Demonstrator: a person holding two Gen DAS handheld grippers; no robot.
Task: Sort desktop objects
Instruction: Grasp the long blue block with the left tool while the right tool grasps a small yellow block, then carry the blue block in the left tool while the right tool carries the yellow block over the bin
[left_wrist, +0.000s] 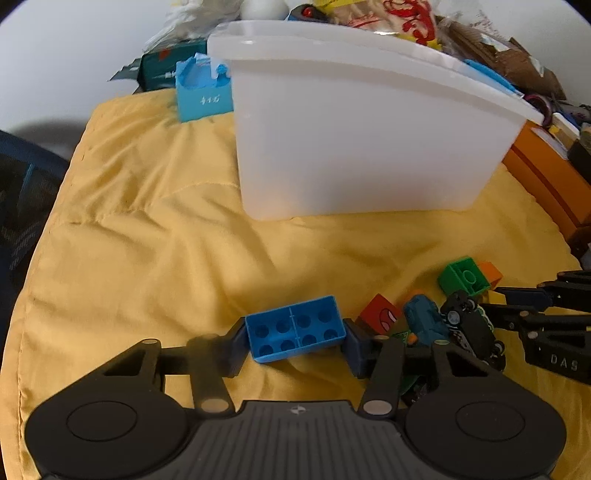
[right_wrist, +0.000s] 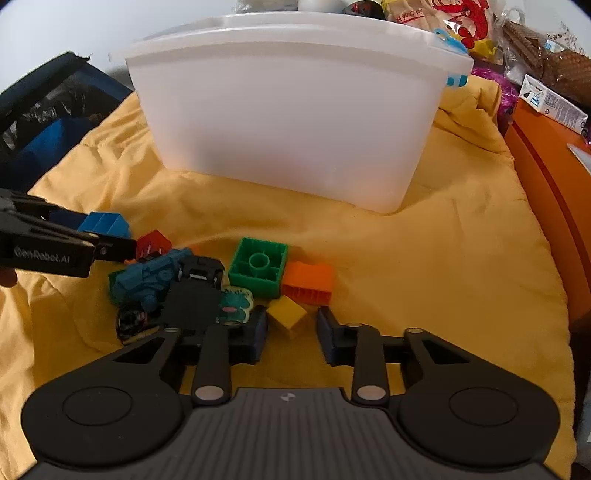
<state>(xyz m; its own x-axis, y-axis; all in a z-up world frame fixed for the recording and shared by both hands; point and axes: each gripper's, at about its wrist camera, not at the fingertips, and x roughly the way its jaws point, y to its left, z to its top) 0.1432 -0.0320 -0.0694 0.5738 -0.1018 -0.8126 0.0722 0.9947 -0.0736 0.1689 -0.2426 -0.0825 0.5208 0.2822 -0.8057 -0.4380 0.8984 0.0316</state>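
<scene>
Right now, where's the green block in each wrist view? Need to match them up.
Left wrist: green block sits at right, lower half, hollow side facing the camera, with the orange block just behind it.
Right wrist: green block sits centre, slightly left, hollow side up, with the orange block touching on its right.
Shared landmark: white plastic bin standing behind the blocks on the yellow cloth.

Bricks: 5 – 1 blue (left_wrist: 295, 332), 1 red (left_wrist: 380, 314), 1 green (right_wrist: 258, 266), 1 orange (right_wrist: 308, 282), 1 yellow (right_wrist: 286, 314). Toy cars: 2 clear – 1 teal (right_wrist: 147, 277), 1 black (right_wrist: 195, 288); maybe more underneath. White bin (right_wrist: 288, 122): 1.
</scene>
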